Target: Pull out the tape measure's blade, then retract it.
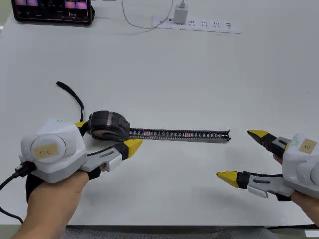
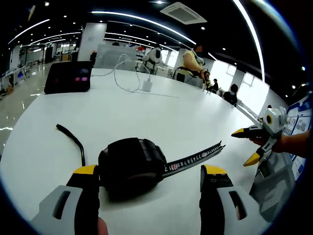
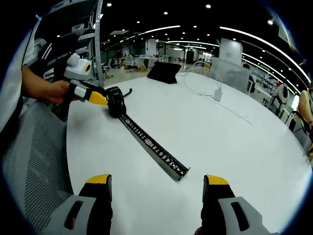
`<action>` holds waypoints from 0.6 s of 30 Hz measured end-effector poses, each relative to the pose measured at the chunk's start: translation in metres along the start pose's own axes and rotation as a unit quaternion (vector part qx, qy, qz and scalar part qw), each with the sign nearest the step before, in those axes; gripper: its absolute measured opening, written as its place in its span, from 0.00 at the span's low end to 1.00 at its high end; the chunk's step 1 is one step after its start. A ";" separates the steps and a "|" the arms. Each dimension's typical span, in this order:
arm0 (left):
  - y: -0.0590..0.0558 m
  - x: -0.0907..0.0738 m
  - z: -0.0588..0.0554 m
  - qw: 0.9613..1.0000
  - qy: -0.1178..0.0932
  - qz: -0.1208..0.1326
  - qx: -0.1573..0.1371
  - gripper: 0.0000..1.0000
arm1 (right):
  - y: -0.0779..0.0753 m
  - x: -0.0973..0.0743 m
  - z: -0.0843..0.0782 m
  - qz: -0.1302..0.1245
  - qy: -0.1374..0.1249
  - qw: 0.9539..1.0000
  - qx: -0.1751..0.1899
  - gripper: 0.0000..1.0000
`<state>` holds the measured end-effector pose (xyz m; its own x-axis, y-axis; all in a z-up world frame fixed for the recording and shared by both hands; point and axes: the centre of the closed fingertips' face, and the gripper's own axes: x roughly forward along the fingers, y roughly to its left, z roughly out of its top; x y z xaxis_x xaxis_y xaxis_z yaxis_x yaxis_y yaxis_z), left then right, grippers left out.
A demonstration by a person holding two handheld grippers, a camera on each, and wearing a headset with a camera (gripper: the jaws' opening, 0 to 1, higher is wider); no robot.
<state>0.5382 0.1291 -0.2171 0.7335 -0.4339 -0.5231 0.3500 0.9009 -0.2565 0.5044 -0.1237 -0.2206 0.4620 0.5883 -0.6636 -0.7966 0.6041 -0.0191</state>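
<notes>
A black tape measure (image 1: pixel 108 125) lies on the white table (image 1: pixel 164 74), its dark blade (image 1: pixel 179 134) pulled out to the right and lying flat. My left gripper (image 1: pixel 107 135) is open, its jaws on either side of the case (image 2: pixel 129 164), which sits close to the left jaw. Open as well, my right gripper (image 1: pixel 242 155) hovers just right of the blade's end hook (image 1: pixel 228 134), apart from it. In the right gripper view the hook (image 3: pixel 181 172) lies a little ahead, between the jaws of that gripper (image 3: pixel 157 179). A black wrist strap (image 1: pixel 72 94) trails from the case.
A dark screen device (image 1: pixel 52 10) stands at the back left. A white power strip (image 1: pixel 199 23) with a charger (image 1: pixel 180 14) and cable lies at the back. The table's front edge runs just below both hands.
</notes>
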 end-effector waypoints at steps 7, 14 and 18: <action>0.003 0.003 0.001 1.000 0.002 0.015 0.000 0.81 | -0.005 0.003 0.003 0.012 0.015 1.000 -0.018 0.69; 0.005 0.005 0.001 1.000 0.002 0.029 -0.002 0.78 | -0.015 0.006 0.004 0.024 0.029 0.999 -0.036 0.63; 0.007 0.006 0.001 0.999 0.004 0.036 -0.002 0.76 | -0.018 0.008 0.003 0.040 0.040 0.997 -0.049 0.60</action>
<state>0.5460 0.1330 -0.2214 0.7518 -0.3677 -0.5474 0.2934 0.9299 -0.2216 0.5237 -0.1280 -0.2230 0.3665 0.5856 -0.7230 -0.8657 0.4994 -0.0343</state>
